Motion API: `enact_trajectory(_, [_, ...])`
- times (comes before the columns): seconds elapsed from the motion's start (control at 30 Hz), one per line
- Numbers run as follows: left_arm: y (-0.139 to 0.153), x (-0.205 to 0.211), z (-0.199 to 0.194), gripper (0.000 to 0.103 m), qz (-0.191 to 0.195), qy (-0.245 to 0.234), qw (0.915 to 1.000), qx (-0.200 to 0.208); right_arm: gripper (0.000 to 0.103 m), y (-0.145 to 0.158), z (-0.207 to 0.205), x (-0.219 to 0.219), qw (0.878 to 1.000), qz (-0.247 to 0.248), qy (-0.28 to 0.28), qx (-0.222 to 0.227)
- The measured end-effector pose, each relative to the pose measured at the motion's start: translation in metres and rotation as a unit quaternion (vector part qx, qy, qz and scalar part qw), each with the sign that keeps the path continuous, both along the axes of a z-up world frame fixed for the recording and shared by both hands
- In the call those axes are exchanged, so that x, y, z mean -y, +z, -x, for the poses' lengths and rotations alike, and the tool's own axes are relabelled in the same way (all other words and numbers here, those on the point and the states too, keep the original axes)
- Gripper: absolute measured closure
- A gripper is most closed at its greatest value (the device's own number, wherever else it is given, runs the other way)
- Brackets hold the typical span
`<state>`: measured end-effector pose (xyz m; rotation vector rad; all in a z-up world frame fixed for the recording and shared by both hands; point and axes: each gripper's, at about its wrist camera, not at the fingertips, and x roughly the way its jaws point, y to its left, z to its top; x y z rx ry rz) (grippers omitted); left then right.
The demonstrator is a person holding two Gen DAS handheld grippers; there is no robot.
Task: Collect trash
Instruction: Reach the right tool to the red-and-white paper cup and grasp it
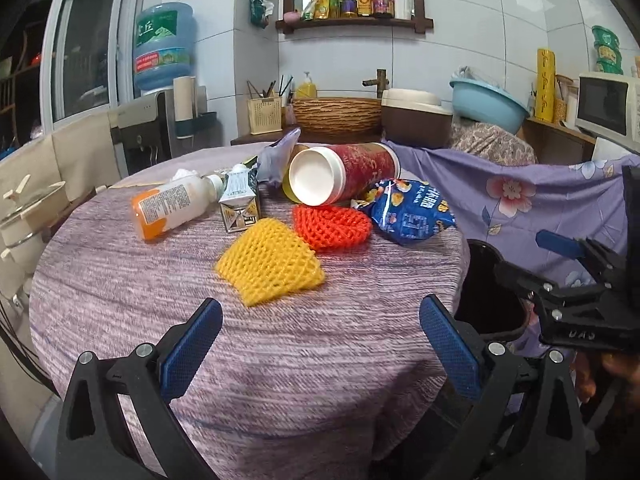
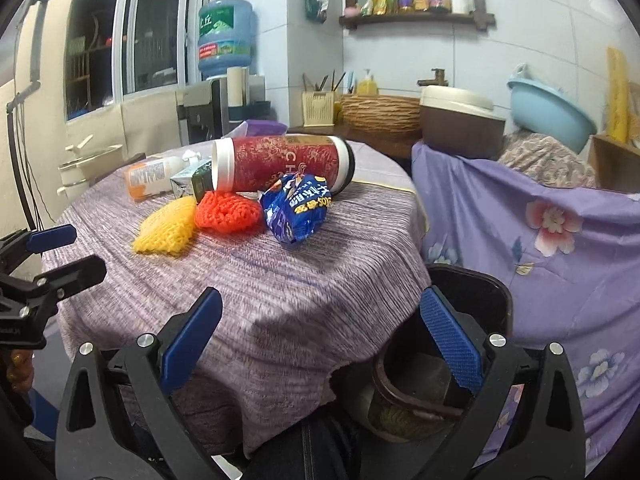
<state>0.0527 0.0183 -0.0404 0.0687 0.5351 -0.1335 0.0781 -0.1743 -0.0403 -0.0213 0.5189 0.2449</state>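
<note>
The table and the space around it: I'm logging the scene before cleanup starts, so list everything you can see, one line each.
red canister: 1, red with white ends, lying on its side at the table's far middle
blue snack bag: 1, blue, right of the canister
orange foam net: 1, orange, in front of the canister
yellow foam net: 1, yellow, nearest the tongs
carton: 1, grey-green, left of the nets
bottle: 1, white with orange, lying far left
purple wrapper: 1, behind the carton
table: 1, mauve cloth
bin: 1, dark, beside the table's right edge
water jug: 1, blue, on the dispenser
blue basin: 1, right rear
left tongs: open, empty
right tongs: open, empty
</note>
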Motion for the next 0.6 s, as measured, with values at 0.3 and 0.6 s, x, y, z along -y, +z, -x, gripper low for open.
enact_trajectory(0.3, [0.013,-0.015,-0.04,0.005,-0.017,0.001,0.9999,0.0,0.005,0.045,-0.084,0.001,0.995,-0.083,0.036,-0.027])
enact_trajectory(0.6, [0.026,-0.022,-0.065,0.005,-0.014,-0.026,0.9996,-0.004,0.005,0.053,-0.135,0.0,0.99,-0.126,0.038,-0.058])
